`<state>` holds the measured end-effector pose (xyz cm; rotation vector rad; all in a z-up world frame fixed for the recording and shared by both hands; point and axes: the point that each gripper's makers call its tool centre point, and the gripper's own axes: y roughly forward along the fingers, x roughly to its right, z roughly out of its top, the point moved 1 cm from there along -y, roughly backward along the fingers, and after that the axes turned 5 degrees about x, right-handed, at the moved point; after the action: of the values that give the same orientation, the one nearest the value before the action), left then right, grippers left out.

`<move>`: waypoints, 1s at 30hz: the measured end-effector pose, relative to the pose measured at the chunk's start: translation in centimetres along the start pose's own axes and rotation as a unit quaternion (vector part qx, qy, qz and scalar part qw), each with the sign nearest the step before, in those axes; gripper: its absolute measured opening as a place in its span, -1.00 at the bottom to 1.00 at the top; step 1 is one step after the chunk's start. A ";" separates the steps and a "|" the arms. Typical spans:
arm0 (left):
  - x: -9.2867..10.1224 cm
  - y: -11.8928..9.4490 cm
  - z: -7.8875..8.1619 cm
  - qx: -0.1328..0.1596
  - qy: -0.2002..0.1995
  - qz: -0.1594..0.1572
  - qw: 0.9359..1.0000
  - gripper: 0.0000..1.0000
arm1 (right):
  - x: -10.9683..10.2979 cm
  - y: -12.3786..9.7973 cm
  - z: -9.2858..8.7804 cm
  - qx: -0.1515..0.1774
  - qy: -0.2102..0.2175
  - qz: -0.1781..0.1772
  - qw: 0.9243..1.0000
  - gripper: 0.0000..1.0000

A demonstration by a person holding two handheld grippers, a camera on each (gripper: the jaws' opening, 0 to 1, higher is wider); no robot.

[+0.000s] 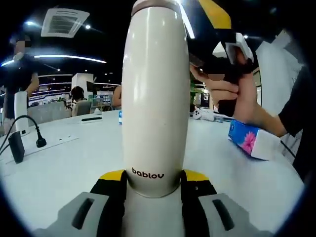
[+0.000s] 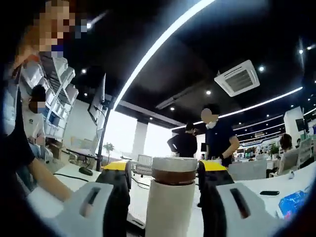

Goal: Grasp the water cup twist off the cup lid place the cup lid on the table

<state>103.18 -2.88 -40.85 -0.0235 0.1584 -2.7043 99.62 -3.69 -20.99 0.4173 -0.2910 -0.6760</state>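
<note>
step in hand: the twist-off is judged to be under way, with the lid not yet lifted free.
water cup [image 1: 155,98]: a tall cream bottle is held upright over the white table [image 1: 59,163], away from its edges; whether its base touches the table cannot be told.
left gripper [image 1: 154,190]: its yellow-tipped jaws are clamped on the lower body of the cup, one on each side of the printed name.
cup lid [image 2: 174,170]: a pale cap above a brown band is seen at the top of the cup, between the right jaws.
right gripper [image 2: 168,175]: its jaws stand on either side of the lid; whether they press on it cannot be told. in the left gripper view it is seen in a hand beside the cup top.
doing it well: the body should be kept clamped and upright by the left tool while the lid is turned squarely about the cup's axis; a skewed pull is judged likely to make the smooth cap slip.
placement: a bare stretch of table near the blue tissue pack [image 1: 249,140] could take the lid.
writing: "bablov" is read low on the cup; none other is legible.
</note>
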 end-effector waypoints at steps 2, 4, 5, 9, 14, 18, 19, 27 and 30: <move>0.1 -0.1 0.0 0.000 0.000 0.001 1.000 -0.10 | -0.2 0.0 -0.3 -0.007 -0.001 -0.007 1.000 0.15; 0.1 -0.2 0.0 0.000 0.000 0.002 1.000 -0.10 | 0.0 0.0 -0.5 -0.012 0.002 -0.016 1.000 0.14; 0.2 -0.2 0.0 0.000 0.000 0.002 1.000 -0.10 | 0.0 0.0 -0.5 -0.012 0.006 -0.020 1.000 0.14; 0.3 -0.2 0.1 0.000 0.000 0.002 1.000 -0.10 | 0.4 0.1 -0.8 -0.017 0.007 -0.031 0.999 0.14; 0.4 -0.3 0.1 0.000 0.000 0.002 1.000 -0.10 | 1.1 0.1 -1.0 -0.024 -0.005 -0.045 0.999 0.11; 0.5 -0.3 0.1 0.000 0.000 0.002 1.000 -0.10 | 1.4 0.1 -0.8 -0.020 -0.007 -0.051 0.998 0.10; 0.5 -0.3 0.1 0.000 0.000 0.002 1.000 -0.10 | 1.4 0.1 -0.8 -0.020 -0.008 -0.053 0.998 0.09; 0.5 -0.3 0.1 0.000 -0.001 0.002 1.000 -0.10 | 0.9 0.6 -0.8 -0.017 -0.018 -0.048 0.999 -0.02; 0.4 -0.2 0.1 0.000 -0.001 0.002 1.000 -0.10 | 0.8 0.8 -0.7 -0.013 -0.017 -0.046 0.999 -0.02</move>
<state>102.71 -2.85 -40.70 -0.0250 0.1580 -2.7005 100.94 -3.48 -21.13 0.3961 -0.2962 -0.7775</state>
